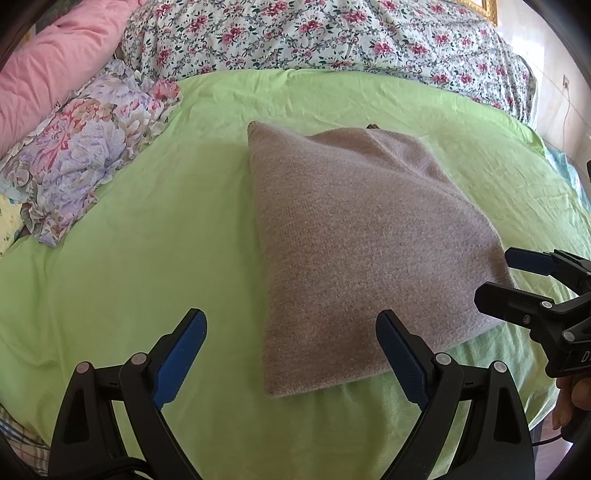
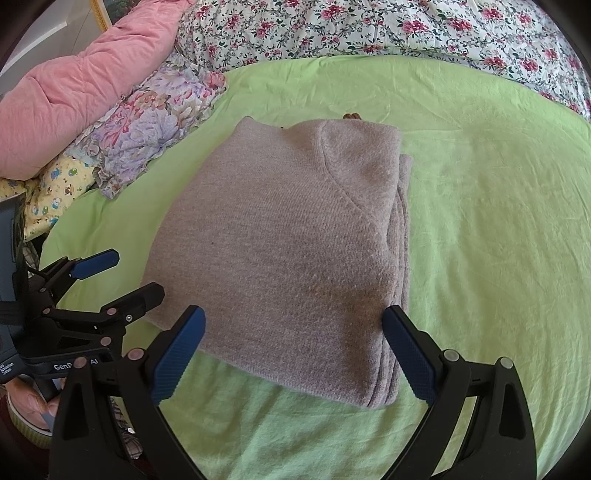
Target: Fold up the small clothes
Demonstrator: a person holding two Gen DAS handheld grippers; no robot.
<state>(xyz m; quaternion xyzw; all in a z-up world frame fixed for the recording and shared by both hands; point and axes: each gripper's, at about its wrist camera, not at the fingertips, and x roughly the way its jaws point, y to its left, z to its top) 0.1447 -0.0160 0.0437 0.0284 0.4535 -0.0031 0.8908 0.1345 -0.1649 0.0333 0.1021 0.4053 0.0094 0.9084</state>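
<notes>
A grey-mauve knit sweater (image 1: 354, 236) lies folded into a thick rectangle on the green sheet (image 1: 147, 258); it also shows in the right wrist view (image 2: 288, 251), with stacked layers along its right edge. My left gripper (image 1: 291, 343) is open and empty, just short of the sweater's near left corner. My right gripper (image 2: 293, 339) is open and empty, its jaws spread over the sweater's near edge. Each gripper shows in the other's view, the right one (image 1: 506, 280) and the left one (image 2: 122, 273), both open beside the sweater.
A pastel floral pillow (image 1: 85, 147) and a pink quilt (image 1: 55, 62) lie at the left. A white quilt with red flowers (image 1: 332, 33) lies across the back of the bed. A yellow cartoon-print cloth (image 2: 59, 188) sits at the left edge.
</notes>
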